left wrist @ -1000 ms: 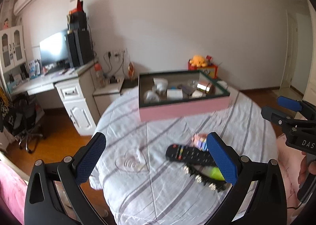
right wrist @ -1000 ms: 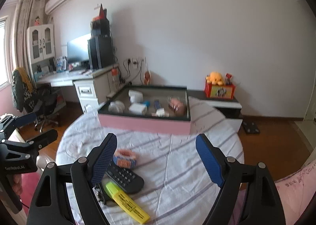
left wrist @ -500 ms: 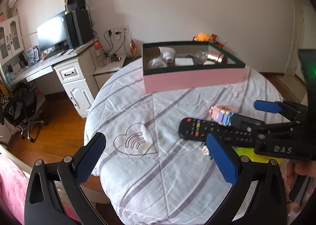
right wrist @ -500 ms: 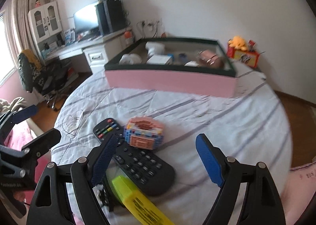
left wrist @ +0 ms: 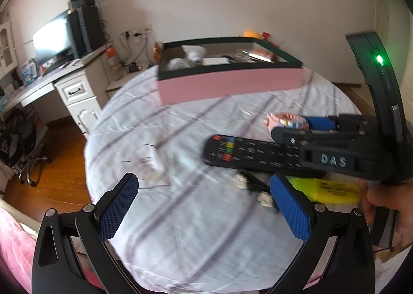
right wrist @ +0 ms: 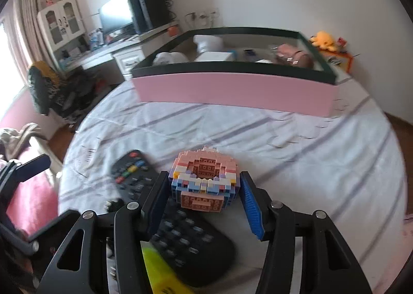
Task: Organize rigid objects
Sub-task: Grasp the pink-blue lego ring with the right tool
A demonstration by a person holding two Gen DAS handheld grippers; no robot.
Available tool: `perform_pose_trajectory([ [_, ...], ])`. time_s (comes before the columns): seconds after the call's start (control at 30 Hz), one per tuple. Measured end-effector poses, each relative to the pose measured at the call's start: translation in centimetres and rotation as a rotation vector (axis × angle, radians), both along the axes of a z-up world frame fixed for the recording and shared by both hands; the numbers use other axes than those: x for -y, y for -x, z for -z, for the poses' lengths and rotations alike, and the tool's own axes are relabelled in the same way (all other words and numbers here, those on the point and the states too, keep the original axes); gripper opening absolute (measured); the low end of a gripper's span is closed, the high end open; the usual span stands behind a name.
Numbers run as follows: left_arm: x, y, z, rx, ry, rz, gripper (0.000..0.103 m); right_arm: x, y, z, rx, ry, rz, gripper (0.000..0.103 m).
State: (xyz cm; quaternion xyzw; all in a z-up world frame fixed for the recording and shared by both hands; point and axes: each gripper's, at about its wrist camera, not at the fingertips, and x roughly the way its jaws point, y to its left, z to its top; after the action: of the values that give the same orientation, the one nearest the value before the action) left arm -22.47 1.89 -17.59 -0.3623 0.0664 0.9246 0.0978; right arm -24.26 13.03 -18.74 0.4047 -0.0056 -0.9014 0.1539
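Observation:
A pink and pastel brick model rests partly on a black remote on the striped tablecloth. My right gripper straddles the model. Its jaws are closing, and the blue pads touch both of the model's sides. In the left wrist view the right gripper reaches in from the right around the brick model, above the remote. A yellow highlighter and a black cable piece lie beside the remote. My left gripper hangs open over bare cloth.
A pink box with a dark rim stands at the far side of the round table, holding several small items. A hand grips the right tool. Beyond the table stand a white desk, a monitor and a chair.
Both grippers have come down towards the table. The right gripper moved forward over the brick model and its jaws narrowed around it. The left gripper stayed open.

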Motion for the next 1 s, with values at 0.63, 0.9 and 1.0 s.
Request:
perform_pose_trajectory([
  [0.63,0.8,-0.4,3.4,0.130,0.007,-0.060,0.103,-3.1,-1.8,-0.4,-0.008,0.006,0.050,0.055],
  [0.9,2.1,0.3,3.2,0.130,-0.102,-0.089,0.103,-2.9,-1.7,-0.4,-0.009,0.003,0.050,0.055],
  [1.0,1.1,0.1,2.8,0.125,-0.109,-0.038,0.103,-3.0,-1.7,-0.3,-0.003,-0.001,0.046,0.055],
])
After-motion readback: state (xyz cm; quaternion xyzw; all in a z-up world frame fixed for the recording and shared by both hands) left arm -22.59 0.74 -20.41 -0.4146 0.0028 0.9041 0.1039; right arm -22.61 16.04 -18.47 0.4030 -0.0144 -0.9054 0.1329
